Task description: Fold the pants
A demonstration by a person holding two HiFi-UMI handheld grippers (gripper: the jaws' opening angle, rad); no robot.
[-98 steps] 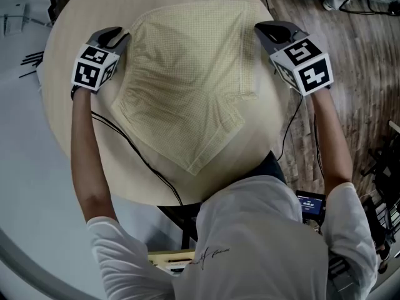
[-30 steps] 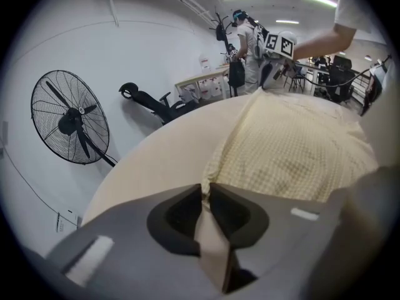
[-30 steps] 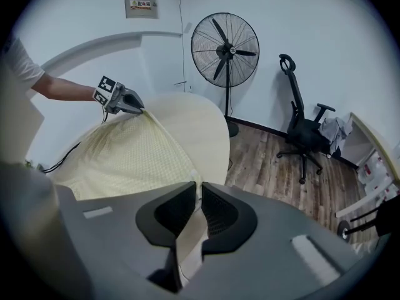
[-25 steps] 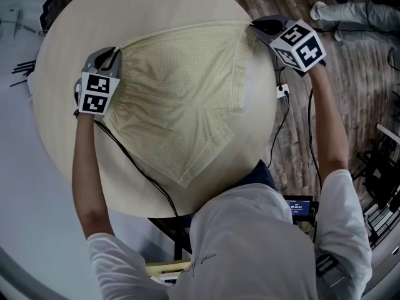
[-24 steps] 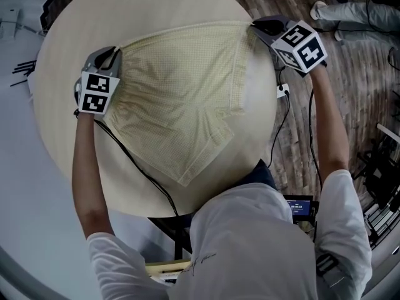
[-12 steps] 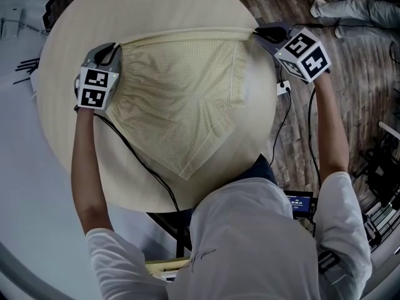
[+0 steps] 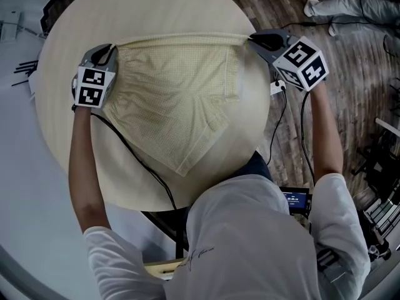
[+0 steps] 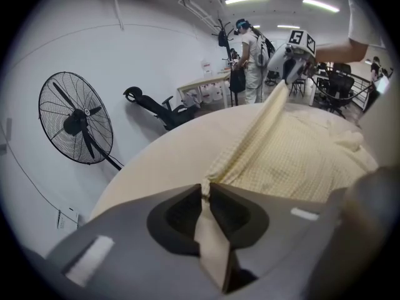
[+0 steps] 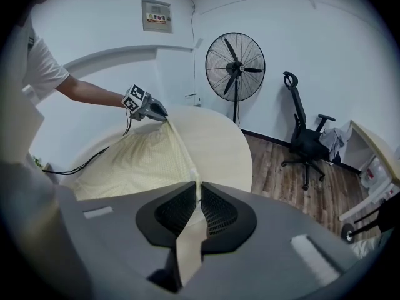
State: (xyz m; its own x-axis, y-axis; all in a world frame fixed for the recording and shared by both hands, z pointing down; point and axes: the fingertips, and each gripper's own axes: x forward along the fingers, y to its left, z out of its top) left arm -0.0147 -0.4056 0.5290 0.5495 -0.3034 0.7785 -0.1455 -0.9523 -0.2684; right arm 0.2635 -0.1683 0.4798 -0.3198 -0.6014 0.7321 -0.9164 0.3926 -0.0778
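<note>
Pants [image 7: 178, 99] lie flat on the round table [image 7: 156, 11], waistband along the far side, legs pointing to the near edge. My left gripper [image 8: 205, 189] has its jaws clamped on the left waistband corner, and my right gripper [image 9: 199, 189] is clamped on the right corner. Each holds only a thin pinch of cloth. The waistband runs taut between them, slightly lifted.

Risks as I see them:
- The band is already tight. If I pull the hands further apart, a corner likely slips out of a jaw, since so little fabric is gripped.
- The right corner sits just at the table's right edge. If it drops there, that side may slide off to the floor.
- If I lift one side higher than the other, the fold line goes crooked and the legs won't stack.
- The leg hem is near the near edge, so dragging toward me could pull it over.
- The left gripper's cable [image 7: 134, 155] runs just beside the left leg and could catch cloth when I sweep across.
</note>
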